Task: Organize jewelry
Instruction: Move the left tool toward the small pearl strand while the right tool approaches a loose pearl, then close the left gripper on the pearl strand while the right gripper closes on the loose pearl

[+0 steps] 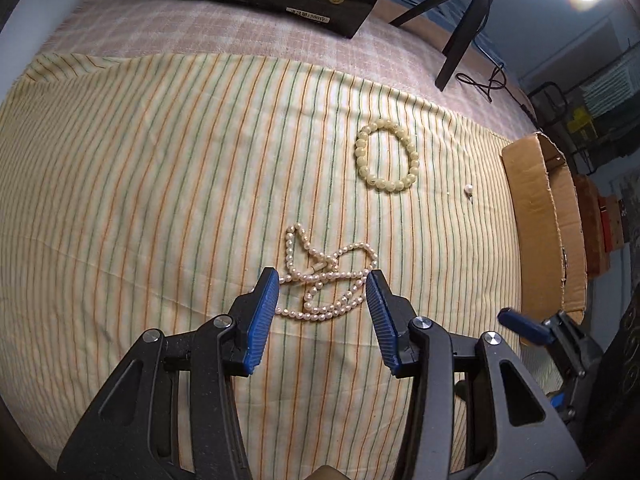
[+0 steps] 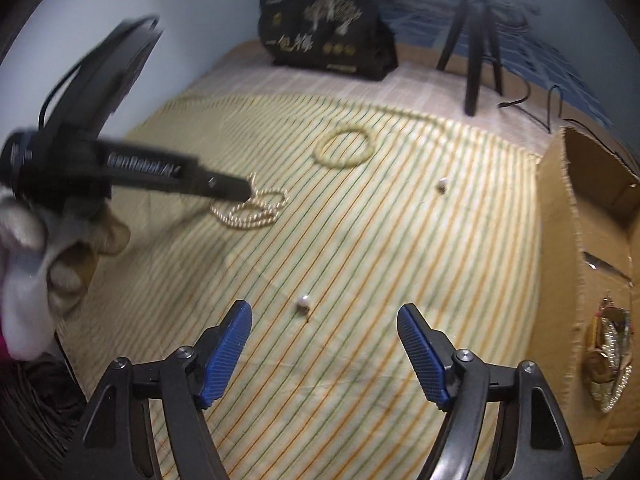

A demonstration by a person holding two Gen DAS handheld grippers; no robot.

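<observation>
L gripper is spread wide, fingers straddling the tangled pearl necklace on the striped cloth; looks set up to close on the bunched middle strands, since a loose string won't lift cleanly from one end. Nothing pinched yet afaict. R gripper also spread, empty, low over the cloth w/ a single loose pearl just ahead between the fingers; prob lined up for that pick. Second loose pearl sits farther out, nearer the cardboard box. Bead bracelet lies flat as an open ring, well apart from the necklace. Box at R edge of the cloth, flap open toward the work area, some gold pieces already inside, so likely the drop target. R view is blurred, fine detail n/a. Risk: pearl is small and round, may roll off the pads.
</observation>
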